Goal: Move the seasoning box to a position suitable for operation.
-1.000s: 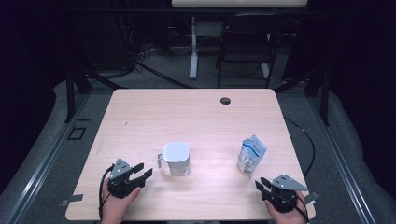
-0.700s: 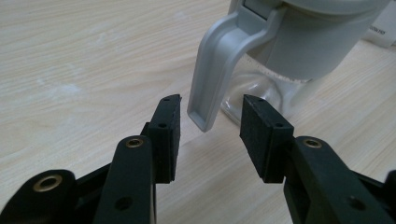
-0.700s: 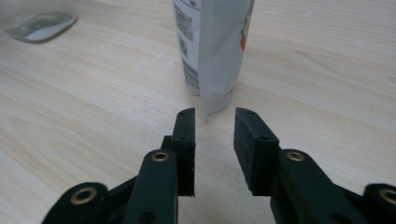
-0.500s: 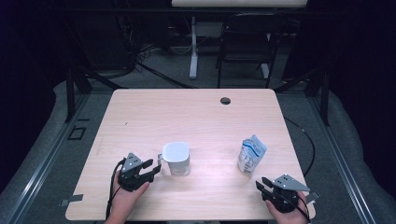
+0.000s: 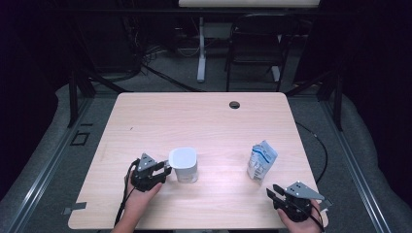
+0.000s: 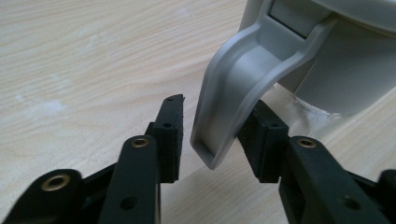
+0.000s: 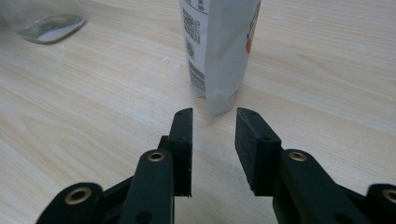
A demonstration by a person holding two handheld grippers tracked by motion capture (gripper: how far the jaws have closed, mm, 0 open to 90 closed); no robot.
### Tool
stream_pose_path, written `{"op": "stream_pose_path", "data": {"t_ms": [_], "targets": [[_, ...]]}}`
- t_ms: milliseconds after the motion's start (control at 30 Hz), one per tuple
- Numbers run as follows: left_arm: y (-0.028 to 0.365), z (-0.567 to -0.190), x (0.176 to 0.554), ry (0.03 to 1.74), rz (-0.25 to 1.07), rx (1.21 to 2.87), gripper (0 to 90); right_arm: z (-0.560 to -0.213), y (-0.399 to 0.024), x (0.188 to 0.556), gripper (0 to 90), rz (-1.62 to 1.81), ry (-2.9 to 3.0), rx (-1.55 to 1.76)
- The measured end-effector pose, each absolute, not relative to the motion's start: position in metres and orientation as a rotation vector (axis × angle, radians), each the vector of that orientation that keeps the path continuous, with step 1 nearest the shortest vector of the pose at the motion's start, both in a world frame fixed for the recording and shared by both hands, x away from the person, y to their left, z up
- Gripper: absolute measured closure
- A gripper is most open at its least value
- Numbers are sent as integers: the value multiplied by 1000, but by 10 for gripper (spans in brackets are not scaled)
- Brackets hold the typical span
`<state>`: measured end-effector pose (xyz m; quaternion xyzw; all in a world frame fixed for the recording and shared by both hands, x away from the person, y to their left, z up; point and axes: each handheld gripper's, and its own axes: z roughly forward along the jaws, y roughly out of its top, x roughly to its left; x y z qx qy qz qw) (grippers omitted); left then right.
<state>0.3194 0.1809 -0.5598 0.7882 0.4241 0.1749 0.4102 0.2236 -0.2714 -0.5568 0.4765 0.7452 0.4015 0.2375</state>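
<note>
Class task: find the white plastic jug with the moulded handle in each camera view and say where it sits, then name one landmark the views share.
High view: white plastic jug stands left of centre on the table.
Left gripper view: its handle fills the upper right, between the jaws.
Right gripper view: its clear base sits in the top left corner.
Shared landmark: pale wooden tabletop.
</note>
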Motion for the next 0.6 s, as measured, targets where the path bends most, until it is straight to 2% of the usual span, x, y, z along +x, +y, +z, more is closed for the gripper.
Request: {"op": "stream_pose_path", "data": {"t_ms": [167, 267, 600], "targets": [[178, -559, 319, 1046, 466, 2020, 704, -555, -271, 223, 699, 1104, 2039, 1284], [174, -558, 317, 1033, 514, 2046, 717, -555, -271, 223, 702, 1106, 2042, 1284], [172, -556, 315, 1055, 522, 2048, 722, -556, -271, 223, 698, 1119, 2033, 1293]]}}
